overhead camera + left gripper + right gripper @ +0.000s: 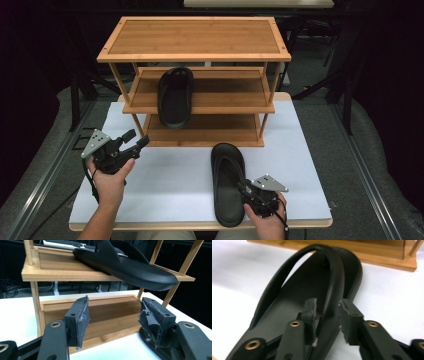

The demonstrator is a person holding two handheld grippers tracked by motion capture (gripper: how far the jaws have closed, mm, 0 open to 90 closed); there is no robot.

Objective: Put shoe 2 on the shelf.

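A black sandal [227, 185] lies on the white table top [170, 185], toe toward a wooden shoe rack [195, 37]. My right gripper [243, 189] is at the sandal's right side near the heel. In the right gripper view its pads [312, 311] close on the sandal's [294, 302] strap, which runs between the jaws of the right gripper [328, 312]. A second black sandal [175, 97] rests on the rack's middle shelf, its heel overhanging the front edge. My left gripper [137, 139] hovers open and empty left of the rack's bottom shelf [107, 312], below that sandal [130, 267].
The three-tier rack stands at the back of the table; its top shelf and bottom shelf [205, 130] are bare. The table's front edge [200, 225] lies just behind my hands. Dark floor and metal frame rails surround the table.
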